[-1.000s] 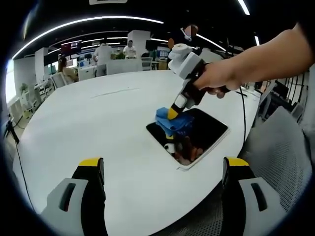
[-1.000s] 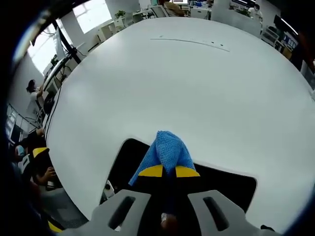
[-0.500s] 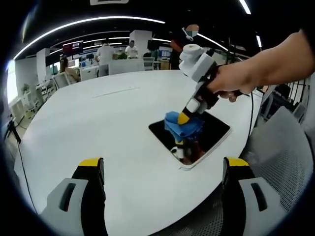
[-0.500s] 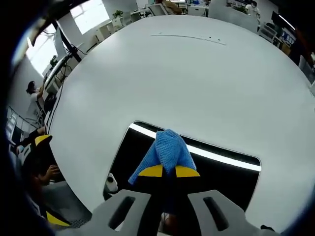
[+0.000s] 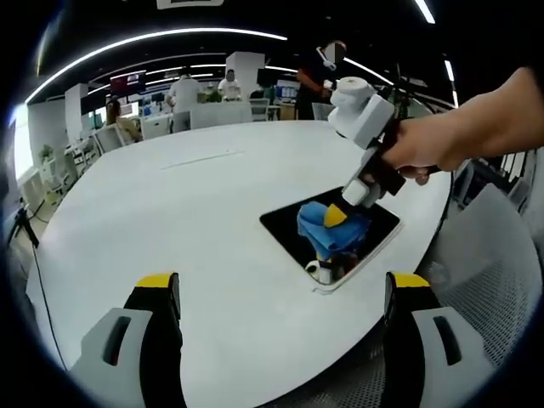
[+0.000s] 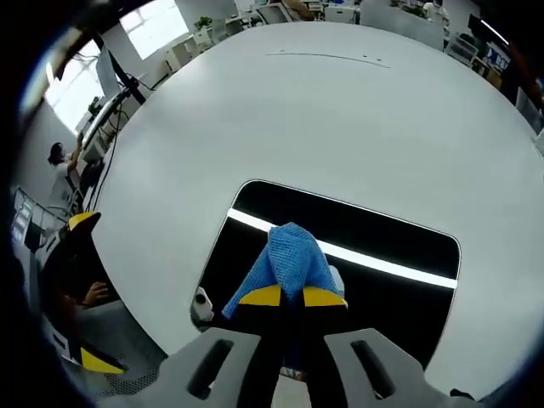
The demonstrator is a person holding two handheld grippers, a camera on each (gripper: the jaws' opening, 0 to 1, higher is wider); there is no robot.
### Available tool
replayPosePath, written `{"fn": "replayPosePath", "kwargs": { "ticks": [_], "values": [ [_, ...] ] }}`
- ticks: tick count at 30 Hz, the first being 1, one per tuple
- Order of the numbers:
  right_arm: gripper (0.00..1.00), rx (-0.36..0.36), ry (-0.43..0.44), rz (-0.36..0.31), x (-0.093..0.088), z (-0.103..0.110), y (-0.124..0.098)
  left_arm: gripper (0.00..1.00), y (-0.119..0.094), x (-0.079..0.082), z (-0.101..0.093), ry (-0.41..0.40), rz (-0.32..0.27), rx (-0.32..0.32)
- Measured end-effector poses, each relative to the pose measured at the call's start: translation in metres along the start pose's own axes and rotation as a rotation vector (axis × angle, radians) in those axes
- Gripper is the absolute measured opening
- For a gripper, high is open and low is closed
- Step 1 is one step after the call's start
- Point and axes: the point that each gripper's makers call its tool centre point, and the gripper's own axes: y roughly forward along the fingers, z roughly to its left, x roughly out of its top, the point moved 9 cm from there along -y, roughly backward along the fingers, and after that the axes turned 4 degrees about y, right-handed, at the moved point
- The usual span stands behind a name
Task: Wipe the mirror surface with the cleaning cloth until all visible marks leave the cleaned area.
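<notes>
Between your right gripper's [image 6: 291, 295] yellow-tipped jaws, pressed together, sits the blue cleaning cloth [image 6: 287, 262]; a bunched fold of it rises just ahead of the tips and rests on the mirror [image 6: 374, 240]. In the right gripper view the mirror is a dark rounded rectangle lying flat on the white table [image 6: 340, 119], spreading ahead of and to both sides of your jaws, with a bright strip of reflected light crossing it just beyond the cloth. To the left of your jaws, near the mirror's edge, you can see a small reflection of a gripper.

In the left gripper view, your left gripper [image 5: 280, 293] has its jaws spread wide apart with nothing between them, hovering over the table's [image 5: 170, 221] near part. Ahead of those jaws and a little to the right lies the mirror [image 5: 289, 223], well apart from them. Your right hand [image 5: 433, 144] comes in from the right, tilting the right gripper [image 5: 336, 217] down onto the cloth [image 5: 321, 229] over the mirror's middle. Past the table's far edge stand people, desks and ceiling lights.
</notes>
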Motion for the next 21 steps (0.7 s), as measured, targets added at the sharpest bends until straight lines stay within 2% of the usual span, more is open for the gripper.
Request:
{"fn": "replayPosePath", "kwargs": {
  "ticks": [11, 21],
  "values": [
    [0.00, 0.008, 0.007, 0.006, -0.021, 0.012, -0.014, 0.99, -0.002, 0.000, 0.000, -0.008, 0.002, -0.001],
    [0.00, 0.033, 0.038, 0.017, -0.036, 0.015, -0.019, 0.98, -0.002, 0.000, 0.000, -0.007, 0.003, -0.009]
  ]
}}
